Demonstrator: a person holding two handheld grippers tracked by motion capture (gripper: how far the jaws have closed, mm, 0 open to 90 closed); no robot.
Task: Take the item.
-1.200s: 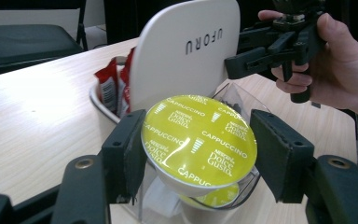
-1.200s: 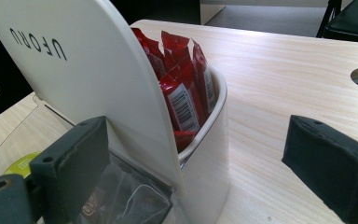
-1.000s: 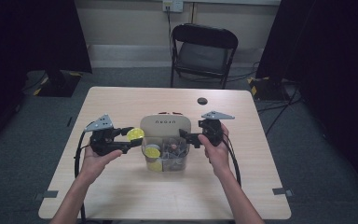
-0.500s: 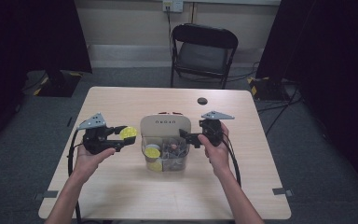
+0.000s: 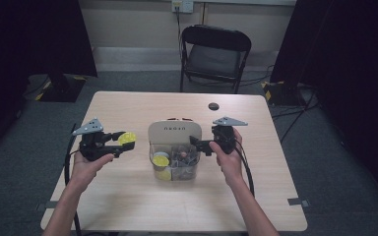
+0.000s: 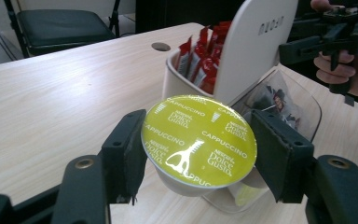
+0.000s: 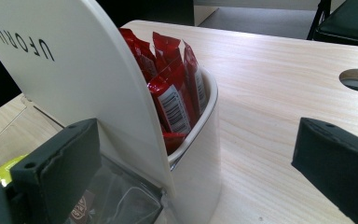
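capsule (image 6: 198,140) in raised left tool (image 6: 200,158)

Capsule (image 5: 127,138) lies left of the container (image 5: 173,155); sachets (image 7: 175,88) stand behind its panel.

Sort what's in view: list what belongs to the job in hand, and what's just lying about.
In the job:
left claw, shut on the capsule
organizer with capsules in its clear bin
right claw, open beside it

Lying about:
red sachets in the back compartment
chair
table hole

The high view looked down toward 12 o'clock; both gripper views sat close — perhaps sharing the organiser (image 5: 173,132) (image 6: 256,46) (image 7: 74,70).
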